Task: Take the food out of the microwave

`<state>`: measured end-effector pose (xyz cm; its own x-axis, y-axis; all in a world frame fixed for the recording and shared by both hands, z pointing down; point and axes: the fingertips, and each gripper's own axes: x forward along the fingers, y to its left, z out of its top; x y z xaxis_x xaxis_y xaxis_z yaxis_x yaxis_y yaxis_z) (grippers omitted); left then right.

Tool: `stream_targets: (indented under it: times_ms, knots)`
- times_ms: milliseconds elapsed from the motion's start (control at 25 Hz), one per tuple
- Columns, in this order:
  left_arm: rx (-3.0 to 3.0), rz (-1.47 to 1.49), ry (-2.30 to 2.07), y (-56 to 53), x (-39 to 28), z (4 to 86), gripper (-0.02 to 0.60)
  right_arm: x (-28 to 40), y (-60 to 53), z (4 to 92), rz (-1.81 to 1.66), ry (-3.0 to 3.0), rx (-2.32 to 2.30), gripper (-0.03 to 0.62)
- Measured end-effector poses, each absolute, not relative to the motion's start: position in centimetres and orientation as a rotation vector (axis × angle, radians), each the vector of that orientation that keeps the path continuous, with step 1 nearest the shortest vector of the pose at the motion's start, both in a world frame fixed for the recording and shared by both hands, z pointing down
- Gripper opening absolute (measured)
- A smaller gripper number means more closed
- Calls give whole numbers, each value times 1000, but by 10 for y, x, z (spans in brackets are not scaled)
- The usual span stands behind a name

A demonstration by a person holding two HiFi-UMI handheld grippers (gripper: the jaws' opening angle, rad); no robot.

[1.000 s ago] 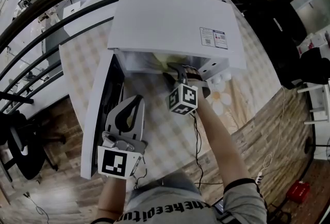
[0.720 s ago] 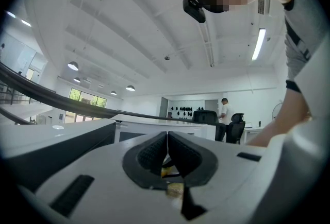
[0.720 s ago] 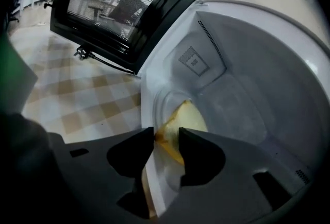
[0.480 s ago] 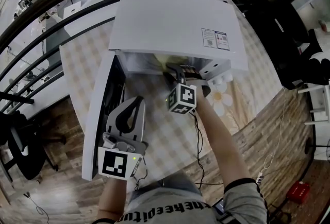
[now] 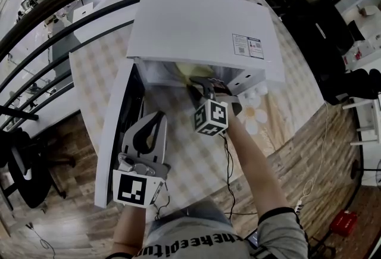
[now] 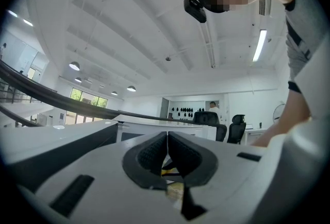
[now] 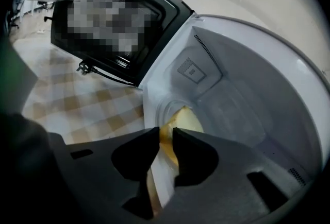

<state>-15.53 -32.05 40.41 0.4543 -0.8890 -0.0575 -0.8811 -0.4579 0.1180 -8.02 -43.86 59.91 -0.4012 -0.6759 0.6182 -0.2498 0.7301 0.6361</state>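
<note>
A white microwave stands on the table with its door swung open to the left. Inside lies pale yellow food on a light dish; its yellow edge shows under the microwave's top. My right gripper reaches into the cavity mouth, tilted downward. Its jaws are closing, with the dish's near edge and the food between the pads. In the head view this gripper sits just below the opening. My left gripper hangs by the open door, shut on nothing; its pads meet.
The table carries a beige checked cloth. Black railing bars curve round the far side. Small white round things lie right of the microwave. A black cable hangs off the table's front. The cavity's wall is bare.
The right gripper has stayed at the microwave's mouth, its marker cube barely shifting. The left gripper has not moved.
</note>
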Motion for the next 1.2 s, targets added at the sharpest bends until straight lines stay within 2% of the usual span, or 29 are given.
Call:
stream_targets:
  times_ms: [520,1200]
  knots:
    - [2624,-162,-1638,-312,-154,393,11,-71,-423,559,-458,-2114,937,67]
    - [2605,-152,-1727,-290,-133,375,11,-27,-380,508,-179,-2337,1119,63]
